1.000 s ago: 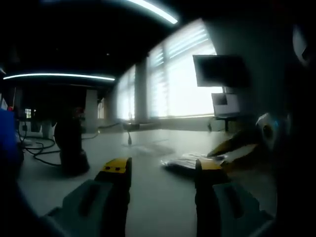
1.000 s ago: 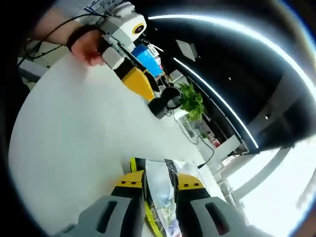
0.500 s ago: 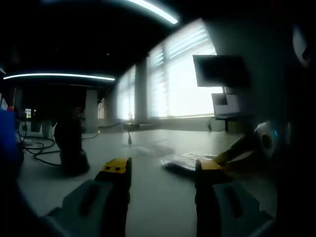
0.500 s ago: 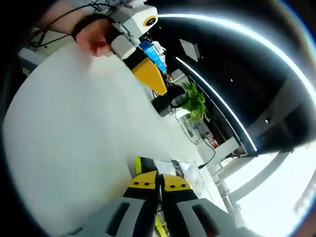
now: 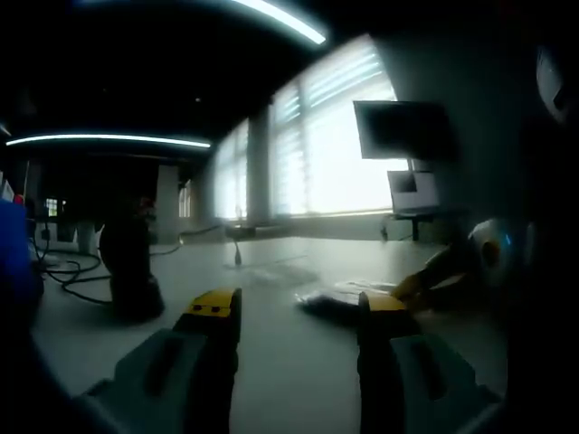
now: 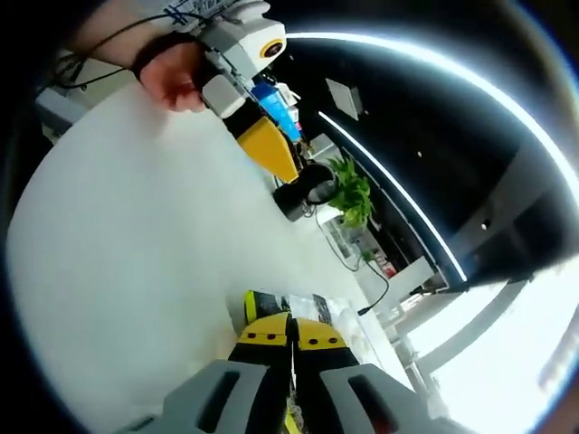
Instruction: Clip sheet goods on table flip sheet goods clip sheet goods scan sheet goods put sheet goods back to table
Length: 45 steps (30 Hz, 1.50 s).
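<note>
The sheet goods are a flat clear packet (image 6: 316, 307) with a yellow and black edge, lying on the white table (image 6: 127, 226). My right gripper (image 6: 291, 333) is shut on the packet's near edge, its yellow jaw tips pressed together. In the left gripper view the packet (image 5: 336, 297) lies low over the table, right of centre, with the right gripper (image 5: 409, 289) pinching its right end. My left gripper (image 5: 298, 312) stands open with nothing between its jaws, just short of the packet. The right gripper view shows the left gripper (image 6: 270, 155) held by a hand (image 6: 172, 80) at the far side.
A black rounded device (image 5: 131, 271) stands at the left with cables (image 5: 68, 271) behind it, and appears as the black device (image 6: 303, 194) beside a green plant (image 6: 351, 194). A blue object (image 5: 14, 258) sits at the far left. A monitor (image 5: 403, 131) hangs before bright windows.
My right gripper's jaws, apart around the packet a second ago, have closed on it. The packet's end by the right gripper has shifted slightly. The left gripper has stayed still.
</note>
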Each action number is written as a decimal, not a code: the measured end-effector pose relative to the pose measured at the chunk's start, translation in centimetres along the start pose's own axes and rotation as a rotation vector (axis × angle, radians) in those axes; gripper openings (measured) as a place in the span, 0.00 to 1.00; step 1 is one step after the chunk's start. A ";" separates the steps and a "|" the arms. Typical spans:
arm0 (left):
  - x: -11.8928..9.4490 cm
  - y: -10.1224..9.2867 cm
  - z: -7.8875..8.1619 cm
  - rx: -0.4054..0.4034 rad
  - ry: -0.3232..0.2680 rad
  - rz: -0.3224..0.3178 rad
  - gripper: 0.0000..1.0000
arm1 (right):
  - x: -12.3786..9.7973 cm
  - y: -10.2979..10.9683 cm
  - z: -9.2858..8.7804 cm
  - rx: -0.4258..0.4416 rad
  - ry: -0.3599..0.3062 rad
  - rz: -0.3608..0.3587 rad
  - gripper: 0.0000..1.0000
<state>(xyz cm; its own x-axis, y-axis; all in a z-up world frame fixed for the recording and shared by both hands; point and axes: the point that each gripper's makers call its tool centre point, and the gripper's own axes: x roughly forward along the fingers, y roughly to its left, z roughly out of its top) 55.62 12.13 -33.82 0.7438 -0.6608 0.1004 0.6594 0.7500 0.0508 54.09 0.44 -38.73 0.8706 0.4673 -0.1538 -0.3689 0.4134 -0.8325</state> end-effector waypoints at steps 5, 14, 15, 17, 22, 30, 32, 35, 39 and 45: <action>0.0 0.0 0.0 0.000 -0.001 -0.002 0.45 | -0.6 -1.3 0.5 0.041 -0.026 -0.031 0.00; 0.0 0.0 0.1 0.001 -0.003 -0.001 0.45 | -1.7 -4.7 0.7 0.142 -0.065 -0.086 0.00; 0.0 0.0 0.0 0.001 -0.003 0.000 0.45 | -1.8 -5.1 0.7 0.164 -0.071 -0.095 0.00; 0.0 0.0 0.0 0.000 -0.003 0.000 0.45 | -2.0 -6.0 0.6 0.181 -0.075 -0.112 0.00; 0.0 0.1 0.1 -0.001 -0.003 0.006 0.45 | -2.6 -8.4 0.1 0.271 -0.082 -0.146 0.00; 0.0 0.1 0.1 -0.004 -0.002 0.005 0.45 | -3.6 -12.5 -1.5 0.512 -0.109 -0.183 0.00; 0.0 0.1 0.1 -0.003 -0.003 0.006 0.45 | -3.8 -13.4 -1.7 0.536 -0.113 -0.193 0.00; 0.0 0.2 0.1 -0.004 -0.003 0.008 0.45 | -3.9 -14.7 -2.4 0.596 -0.121 -0.203 0.00; 0.0 0.2 0.1 -0.004 -0.002 0.009 0.45 | -4.4 -17.0 -3.2 0.655 -0.126 -0.262 0.00; 0.0 0.2 0.1 -0.006 -0.002 0.008 0.45 | -4.6 -18.1 -3.6 0.781 -0.140 -0.247 0.00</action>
<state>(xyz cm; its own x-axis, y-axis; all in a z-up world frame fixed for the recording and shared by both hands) 55.74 12.22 -33.72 0.7488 -0.6547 0.1029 0.6541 0.7551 0.0443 57.95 -12.05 -24.87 0.9264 0.3641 0.0957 -0.3376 0.9160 -0.2167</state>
